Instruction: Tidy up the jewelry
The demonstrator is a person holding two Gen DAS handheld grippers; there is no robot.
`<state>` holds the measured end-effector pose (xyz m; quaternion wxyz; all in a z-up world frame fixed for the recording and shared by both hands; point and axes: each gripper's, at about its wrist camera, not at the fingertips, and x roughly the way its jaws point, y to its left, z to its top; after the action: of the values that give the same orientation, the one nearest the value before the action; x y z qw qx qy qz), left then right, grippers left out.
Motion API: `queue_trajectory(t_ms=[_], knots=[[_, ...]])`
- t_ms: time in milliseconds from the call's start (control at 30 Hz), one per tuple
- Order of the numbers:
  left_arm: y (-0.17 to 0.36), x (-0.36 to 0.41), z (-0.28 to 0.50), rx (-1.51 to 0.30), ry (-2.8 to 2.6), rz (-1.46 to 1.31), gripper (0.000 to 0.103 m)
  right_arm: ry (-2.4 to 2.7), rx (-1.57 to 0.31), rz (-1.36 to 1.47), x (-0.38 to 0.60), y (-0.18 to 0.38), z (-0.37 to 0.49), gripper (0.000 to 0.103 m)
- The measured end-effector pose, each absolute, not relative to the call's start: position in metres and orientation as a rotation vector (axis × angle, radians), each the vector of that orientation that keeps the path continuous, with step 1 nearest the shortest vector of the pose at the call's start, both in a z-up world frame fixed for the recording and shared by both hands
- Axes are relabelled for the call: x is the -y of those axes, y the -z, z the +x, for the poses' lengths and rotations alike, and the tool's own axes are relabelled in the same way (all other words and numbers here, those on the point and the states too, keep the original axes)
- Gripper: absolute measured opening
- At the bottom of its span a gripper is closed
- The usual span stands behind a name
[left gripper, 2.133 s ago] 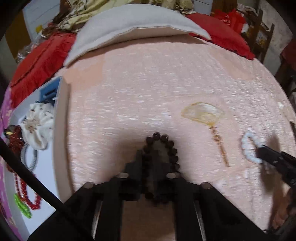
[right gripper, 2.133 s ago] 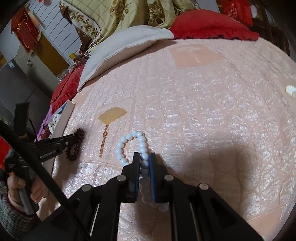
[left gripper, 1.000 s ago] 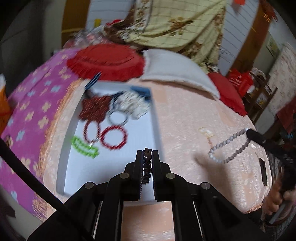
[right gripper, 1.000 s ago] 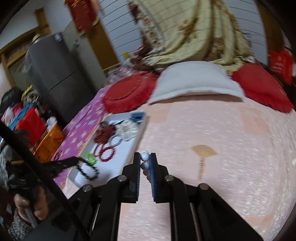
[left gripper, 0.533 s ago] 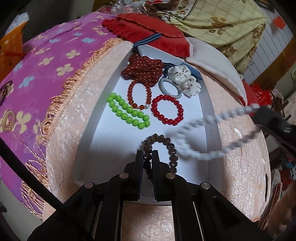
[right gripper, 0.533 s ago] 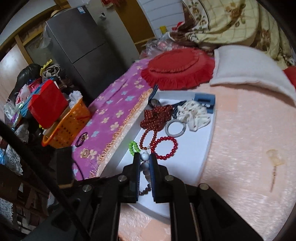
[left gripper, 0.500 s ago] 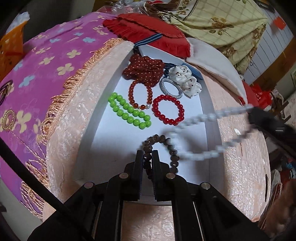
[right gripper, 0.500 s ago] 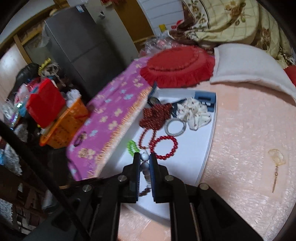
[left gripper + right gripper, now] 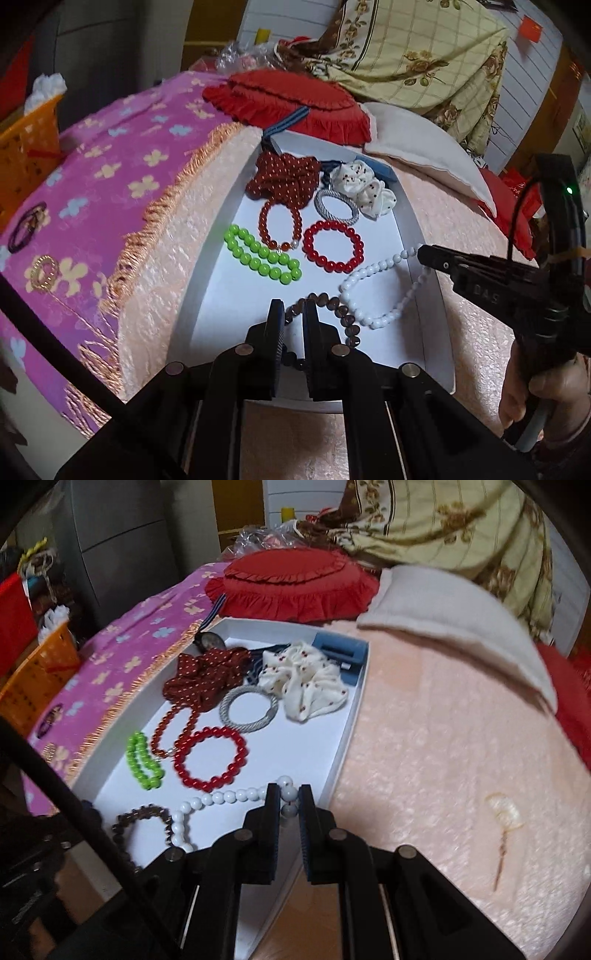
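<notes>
Your brown bead bracelet point(image 9: 334, 312) and white bead bracelet point(image 9: 373, 295) droop over the white tray's point(image 9: 207, 295) near end, each pinched at one side.

The left gripper point(image 9: 293, 310) pointed down and away toward 12 o'clock, and its two black fingers point(image 9: 275, 332) were pinched tight on a string of brown beads point(image 9: 334, 308). The right gripper point(image 9: 289, 797) pointed down the same way, and its fingers point(image 9: 271, 819) were squeezed on a white bead bracelet point(image 9: 236, 796). From the left wrist camera, the right gripper point(image 9: 424, 253) came in from 3 o'clock, and a hand point(image 9: 543, 384) was wrapped around its handle near 4 o'clock.
</notes>
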<state>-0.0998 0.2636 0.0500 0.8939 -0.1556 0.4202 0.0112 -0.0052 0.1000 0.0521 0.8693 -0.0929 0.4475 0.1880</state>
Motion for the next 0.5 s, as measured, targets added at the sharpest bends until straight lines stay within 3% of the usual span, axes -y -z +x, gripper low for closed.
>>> queue_trajectory(t_ms=[133,433,500], knots=[[-0.055,-0.262,-0.105,-0.833,-0.072,-0.272,0.0,-0.391,-0.923,-0.145,-0.093,-0.062,-0.008,0.047],[-0.093,-0.241,-0.143,-0.691,-0.247,-0.118,0.017,-0.384,-0.849,-0.053,-0.048,-0.088,-0.054,0.053],[-0.105,-0.238,-0.154,-0.651,-0.286,-0.105,0.025,-0.376,-0.842,-0.027,-0.035,-0.089,-0.068,0.055]])
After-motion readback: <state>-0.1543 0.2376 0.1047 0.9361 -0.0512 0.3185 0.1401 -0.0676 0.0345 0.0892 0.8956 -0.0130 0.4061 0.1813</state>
